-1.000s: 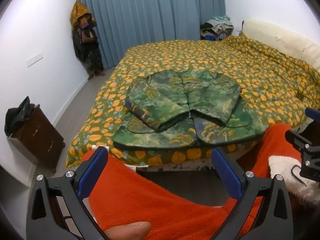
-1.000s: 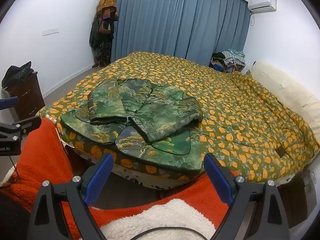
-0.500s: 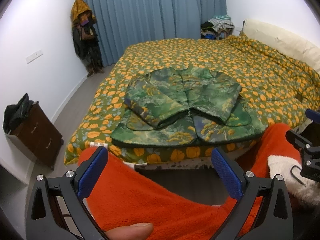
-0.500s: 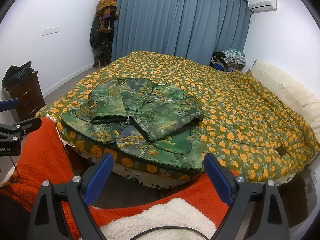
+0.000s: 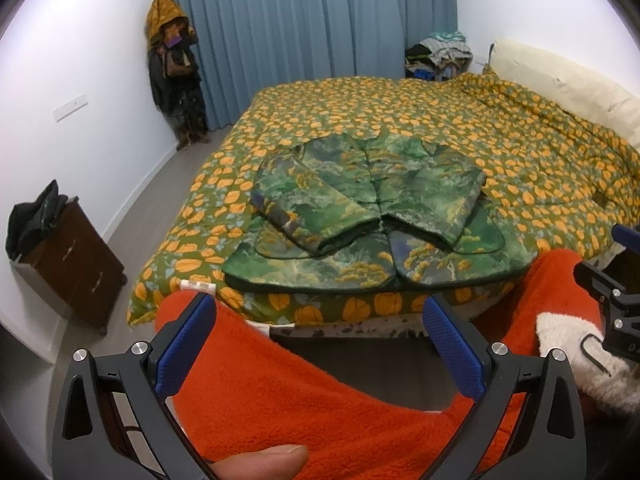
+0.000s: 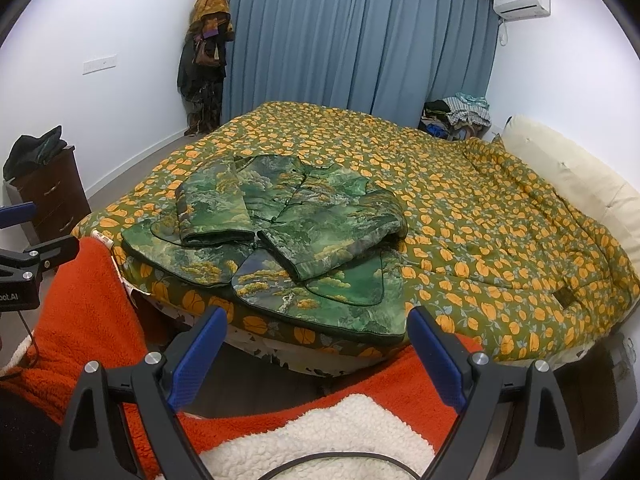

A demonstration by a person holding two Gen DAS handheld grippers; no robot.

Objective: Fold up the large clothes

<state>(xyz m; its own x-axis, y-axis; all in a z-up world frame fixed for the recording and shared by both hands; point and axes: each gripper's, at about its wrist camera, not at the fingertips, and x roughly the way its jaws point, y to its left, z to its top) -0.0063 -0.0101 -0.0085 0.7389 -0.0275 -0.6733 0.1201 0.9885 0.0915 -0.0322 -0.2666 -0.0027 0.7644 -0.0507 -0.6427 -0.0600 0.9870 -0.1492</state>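
A green landscape-print jacket (image 5: 372,208) lies flat near the foot edge of the bed, both sleeves folded in over its front; it also shows in the right wrist view (image 6: 288,236). My left gripper (image 5: 318,330) is open and empty, held short of the bed's foot edge, below the jacket's hem. My right gripper (image 6: 318,344) is open and empty, also short of the bed edge by the hem. An orange fleece sleeve (image 5: 304,392) fills the foreground under both grippers.
The bed has a green quilt with orange pumpkins (image 6: 480,208) and a cream headboard (image 6: 576,168). A dark wooden dresser (image 5: 76,264) stands by the left wall. Coats hang in the corner (image 5: 172,68). Blue curtains (image 6: 360,40) and a clothes pile (image 6: 460,116) are behind.
Both grippers have drifted slightly, so the bed and jacket sit a little differently in view. The jacket has not moved and both grippers stay open.
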